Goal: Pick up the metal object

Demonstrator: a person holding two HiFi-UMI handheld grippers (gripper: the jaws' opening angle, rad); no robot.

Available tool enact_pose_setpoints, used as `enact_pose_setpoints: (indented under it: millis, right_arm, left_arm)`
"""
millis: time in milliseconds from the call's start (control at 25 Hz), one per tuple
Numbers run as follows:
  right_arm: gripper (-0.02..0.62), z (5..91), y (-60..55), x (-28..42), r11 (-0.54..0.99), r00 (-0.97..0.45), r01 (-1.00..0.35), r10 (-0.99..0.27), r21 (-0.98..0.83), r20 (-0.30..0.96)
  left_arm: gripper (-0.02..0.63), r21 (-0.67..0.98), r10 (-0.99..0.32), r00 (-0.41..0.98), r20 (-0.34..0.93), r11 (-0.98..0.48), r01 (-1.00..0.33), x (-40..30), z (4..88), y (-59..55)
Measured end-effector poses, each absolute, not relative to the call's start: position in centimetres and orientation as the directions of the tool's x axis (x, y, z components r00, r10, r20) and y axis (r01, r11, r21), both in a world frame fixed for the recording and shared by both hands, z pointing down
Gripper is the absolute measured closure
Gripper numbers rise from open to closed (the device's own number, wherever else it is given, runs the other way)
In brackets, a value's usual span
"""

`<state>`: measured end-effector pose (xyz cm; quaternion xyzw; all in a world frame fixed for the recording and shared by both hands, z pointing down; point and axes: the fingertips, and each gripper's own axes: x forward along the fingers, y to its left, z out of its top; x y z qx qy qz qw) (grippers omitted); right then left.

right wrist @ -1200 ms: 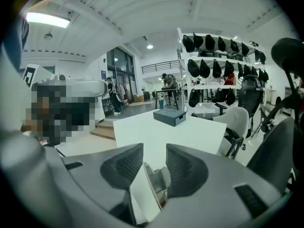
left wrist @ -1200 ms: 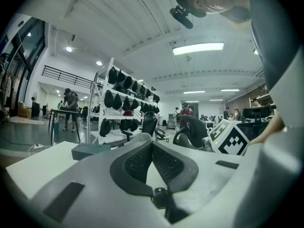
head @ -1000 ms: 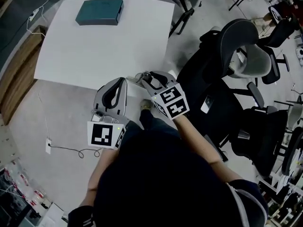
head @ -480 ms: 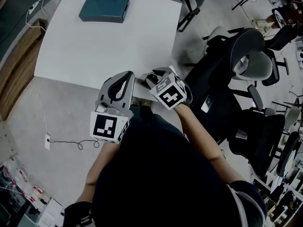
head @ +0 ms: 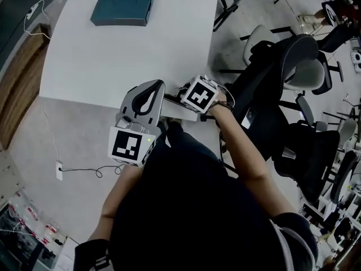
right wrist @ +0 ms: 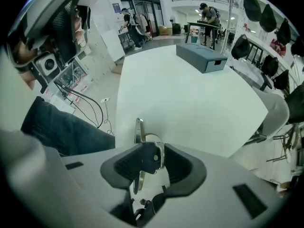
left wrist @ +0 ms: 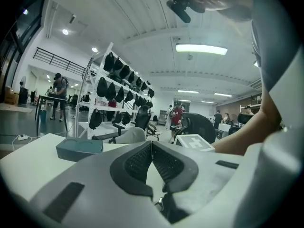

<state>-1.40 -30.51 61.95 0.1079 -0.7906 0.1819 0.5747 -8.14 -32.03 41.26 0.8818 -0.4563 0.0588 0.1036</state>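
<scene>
Right gripper (right wrist: 152, 151) forward with silvery metal object (right wrist: 138, 130)

A white square table (head: 113, 55) is seen standing on a grey floor (head: 34, 145). A flat rectangular dark teal box (head: 122, 8) is laid directly on the table top, near the far edge and toward the far left corner. It is placed well apart from the near edge.

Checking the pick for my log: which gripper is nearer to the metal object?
Right. The right gripper is shut on the metal object, over the white table's near edge. The left gripper sits apart to its left, jaws together and empty.
</scene>
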Motion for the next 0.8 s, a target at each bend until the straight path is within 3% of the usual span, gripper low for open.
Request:
enact_pose_setpoints:
  millis: [480,800]
  right_arm:
    - [0.454,65.0,-30.2,-0.3,0.827,-0.265,-0.356,0.357,-0.435,0.896]
    - [0.538,64.5,-29.0,-1.9,0.735,-0.377,-0.359,0.449,-0.575,0.810]
  left_arm:
    - [0.581,0.145,-0.819,0.525,0.232,-0.505,-0.851,-10.9,42.1,-32.5]
    - [0.581,0.138,-0.840,0.490,0.232,-0.470,-0.872,-12.1,41.8,-32.4]
